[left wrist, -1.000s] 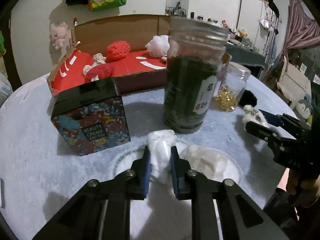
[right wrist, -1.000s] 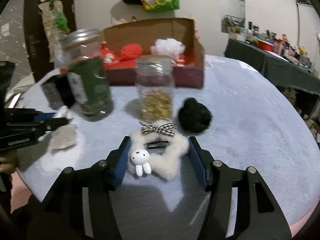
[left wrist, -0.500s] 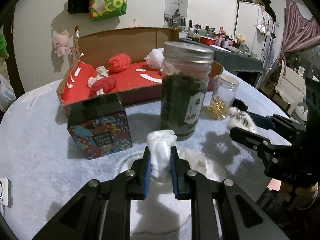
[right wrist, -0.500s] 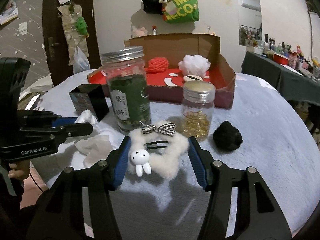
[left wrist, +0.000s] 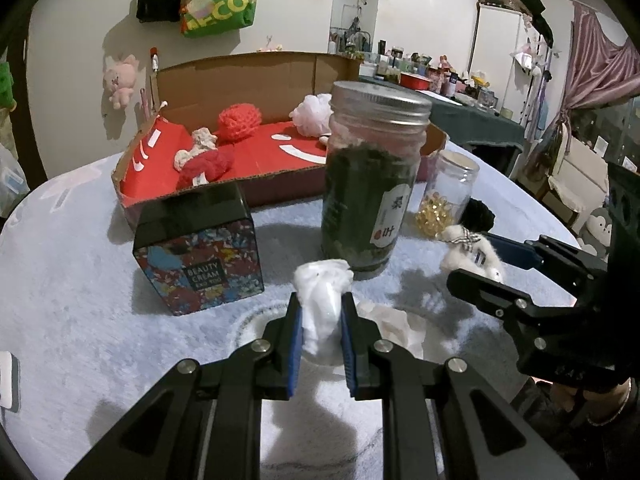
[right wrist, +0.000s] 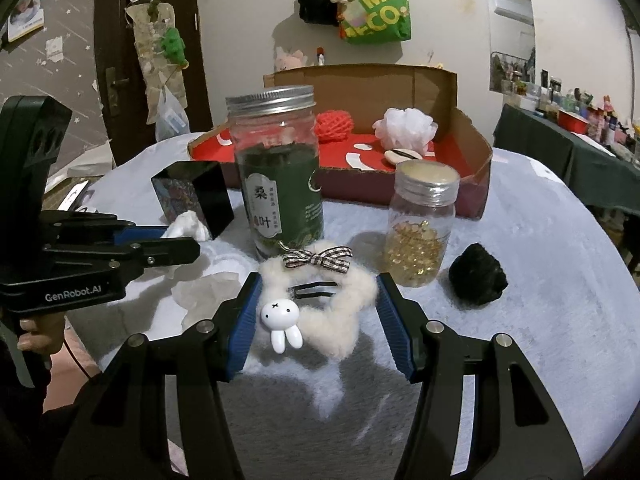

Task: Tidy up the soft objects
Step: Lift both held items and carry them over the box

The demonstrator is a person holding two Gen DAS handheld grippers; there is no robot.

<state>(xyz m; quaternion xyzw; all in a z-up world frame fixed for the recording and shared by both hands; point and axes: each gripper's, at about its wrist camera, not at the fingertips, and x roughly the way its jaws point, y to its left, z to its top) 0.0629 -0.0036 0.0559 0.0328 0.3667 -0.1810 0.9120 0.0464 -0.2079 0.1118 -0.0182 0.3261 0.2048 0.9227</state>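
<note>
We hold the white cloth wad (left wrist: 323, 304) clamped in the left gripper (left wrist: 320, 334) jaws, lifted off the counter (left wrist: 72, 280). Our right gripper (right wrist: 318, 312) jaws grip the fluffy white scrunchie (right wrist: 320, 304) — in front of the green jar (right wrist: 280, 184).

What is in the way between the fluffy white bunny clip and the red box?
In the right wrist view, the green-filled jar and the small jar of gold beads stand between the fluffy clip and the red-lined box.

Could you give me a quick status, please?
Left tongs shut on white wad. Right tongs shut on fluffy hair clip. Tall jar between them and the box.
</note>
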